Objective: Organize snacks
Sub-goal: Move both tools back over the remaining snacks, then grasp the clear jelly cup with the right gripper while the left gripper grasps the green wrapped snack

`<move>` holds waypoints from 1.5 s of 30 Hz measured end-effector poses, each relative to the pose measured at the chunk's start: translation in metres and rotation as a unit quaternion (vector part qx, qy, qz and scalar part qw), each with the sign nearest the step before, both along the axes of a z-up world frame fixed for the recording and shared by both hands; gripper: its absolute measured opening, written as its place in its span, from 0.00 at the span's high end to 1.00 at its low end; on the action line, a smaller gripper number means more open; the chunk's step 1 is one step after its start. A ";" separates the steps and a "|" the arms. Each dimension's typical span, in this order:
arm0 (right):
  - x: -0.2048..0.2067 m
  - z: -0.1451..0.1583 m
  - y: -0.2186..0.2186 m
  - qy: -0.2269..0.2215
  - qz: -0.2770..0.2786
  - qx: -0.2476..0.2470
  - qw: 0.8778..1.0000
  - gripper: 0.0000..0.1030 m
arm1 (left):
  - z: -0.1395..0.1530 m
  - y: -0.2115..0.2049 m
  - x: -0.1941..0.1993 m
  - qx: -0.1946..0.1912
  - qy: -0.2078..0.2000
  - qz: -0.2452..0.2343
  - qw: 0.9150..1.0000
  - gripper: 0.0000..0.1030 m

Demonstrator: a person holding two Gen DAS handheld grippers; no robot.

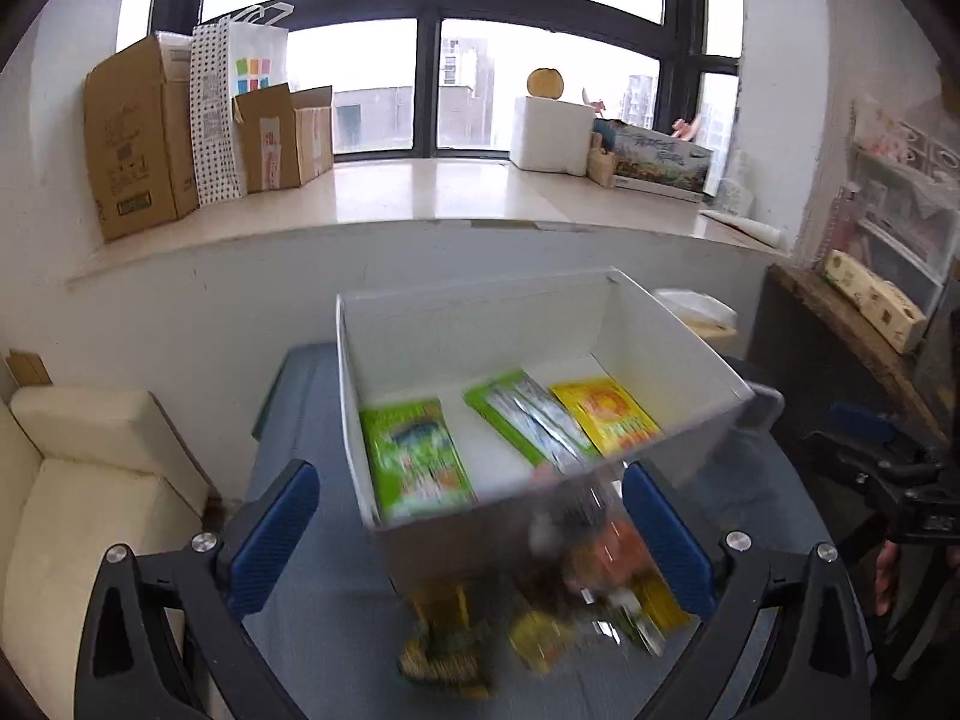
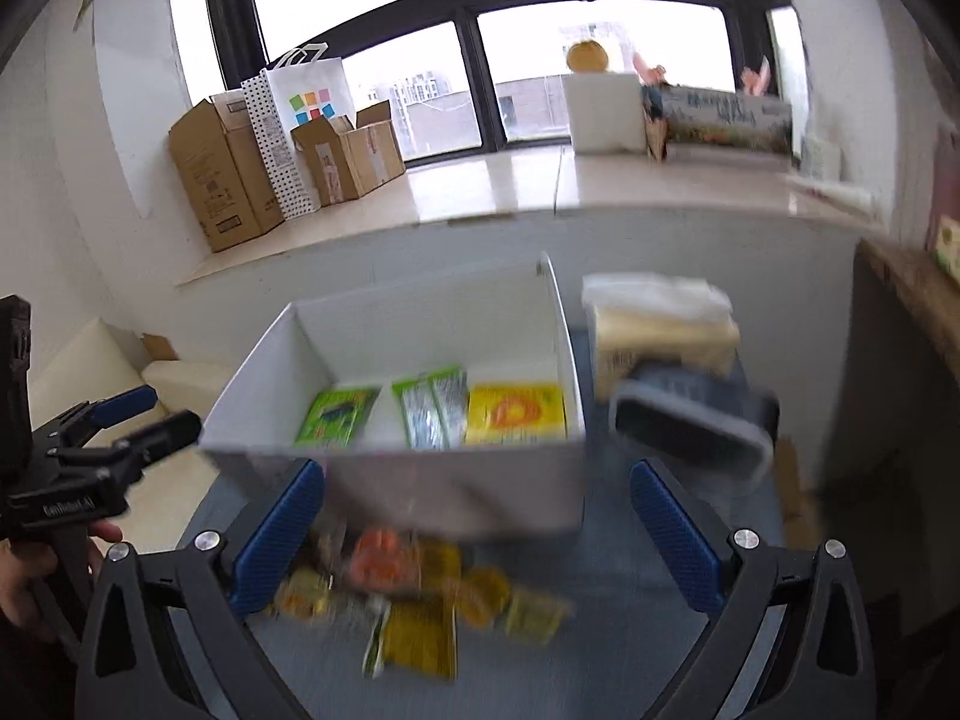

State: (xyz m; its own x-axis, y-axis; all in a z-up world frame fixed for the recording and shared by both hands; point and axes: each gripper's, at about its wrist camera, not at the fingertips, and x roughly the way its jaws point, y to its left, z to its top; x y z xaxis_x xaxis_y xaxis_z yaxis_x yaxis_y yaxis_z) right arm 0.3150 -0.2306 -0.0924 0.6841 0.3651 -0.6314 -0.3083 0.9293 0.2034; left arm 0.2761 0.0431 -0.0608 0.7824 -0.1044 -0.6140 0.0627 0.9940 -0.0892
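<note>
A white box (image 1: 456, 546) (image 2: 420, 492) stands on the blue-grey table. Inside lie a green packet (image 1: 414, 462) (image 2: 336, 417), green-and-silver packets (image 1: 528, 420) (image 2: 432, 408) and a yellow packet (image 1: 606, 417) (image 2: 516, 414). A blurred pile of loose snacks (image 1: 540, 612) (image 2: 414, 594) lies on the table in front of the box. My left gripper (image 1: 471, 540) is open, wide, above the pile at the box's near wall, with nothing gripped. My right gripper (image 2: 477, 534) is also open over the pile. Each gripper shows at the edge of the other's view (image 1: 888, 468) (image 2: 120, 420).
A tissue box (image 2: 660, 330) and a dark container with a grey rim (image 2: 690, 426) sit right of the white box. A cream sofa (image 1: 78, 480) stands to the left. Cardboard boxes (image 1: 144, 138) line the windowsill. A wooden shelf (image 1: 840, 324) is at right.
</note>
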 end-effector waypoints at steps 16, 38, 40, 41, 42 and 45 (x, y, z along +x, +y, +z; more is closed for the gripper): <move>-0.025 -0.084 -0.021 0.086 -0.050 0.015 0.995 0.00 | -0.066 -0.026 -0.119 -0.013 0.046 -0.019 0.999 0.00; 0.029 -0.122 -0.017 0.137 -0.138 0.044 0.980 0.54 | -0.080 -0.014 -0.110 -0.020 0.069 -0.013 0.997 0.00; 0.024 -0.121 -0.016 0.128 -0.131 0.037 0.982 0.55 | -0.080 -0.015 -0.110 -0.019 0.069 -0.014 0.997 0.00; 0.022 -0.119 -0.016 0.122 -0.127 0.036 0.984 0.55 | -0.080 -0.015 -0.109 -0.018 0.068 -0.014 0.997 0.00; 0.019 -0.117 -0.016 0.117 -0.122 0.038 0.985 0.55 | -0.080 -0.015 -0.108 -0.018 0.069 -0.014 0.997 0.00; 0.006 -0.105 -0.016 0.102 -0.107 0.043 0.988 0.55 | -0.082 -0.014 -0.105 -0.015 0.071 -0.011 0.997 0.00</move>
State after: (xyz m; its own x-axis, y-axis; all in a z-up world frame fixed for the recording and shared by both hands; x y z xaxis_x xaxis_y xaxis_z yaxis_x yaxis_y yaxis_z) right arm 0.3207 -0.2470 -0.1976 0.6138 0.2842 -0.7365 -0.0513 0.9453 0.3220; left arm 0.1713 0.0287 -0.1426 0.6853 -0.1411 -0.7144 0.0701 0.9893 -0.1281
